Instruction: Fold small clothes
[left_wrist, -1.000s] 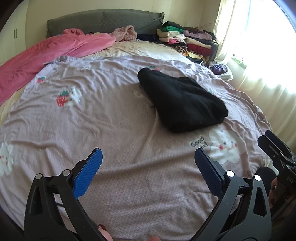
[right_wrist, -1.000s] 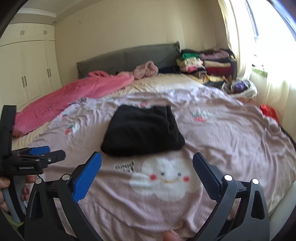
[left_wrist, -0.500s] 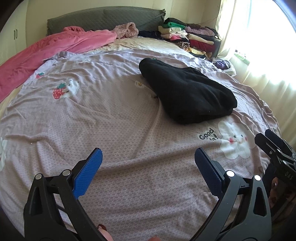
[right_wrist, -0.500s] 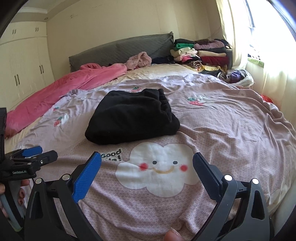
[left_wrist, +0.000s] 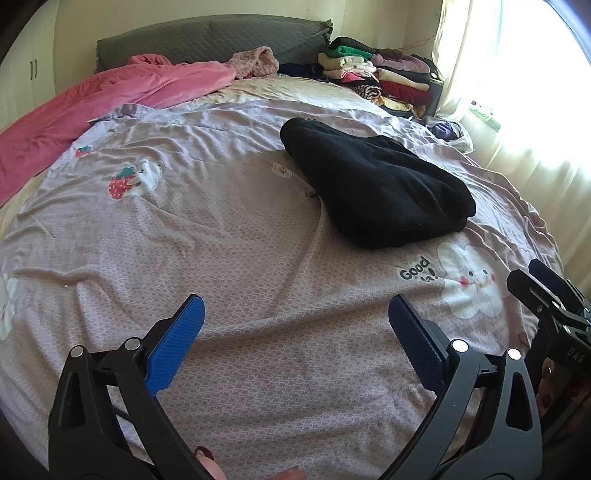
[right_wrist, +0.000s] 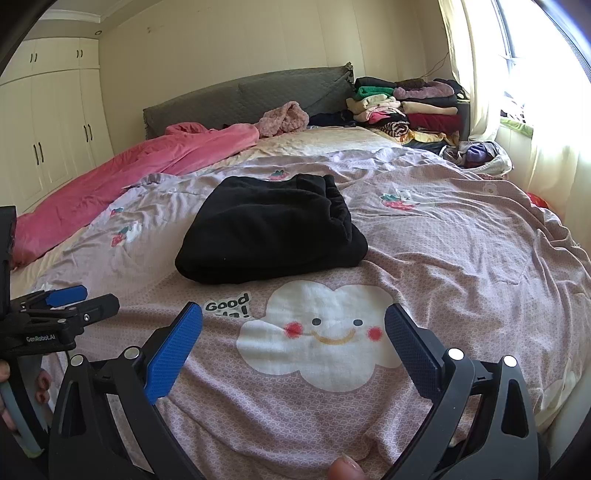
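Now both grippers closer to black garment; jaws wide, empty.

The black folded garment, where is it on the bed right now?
The black folded garment lies mid-bed on the lilac bedspread, just beyond the smiling cloud print and ahead of the open right claw.

We see left tongs spread wide, empty, hovering over near edge of bed. Folded black garment lies toward bed's right side, beside cloud print. Right tongs just visible at right edge. Pink blanket along far left.
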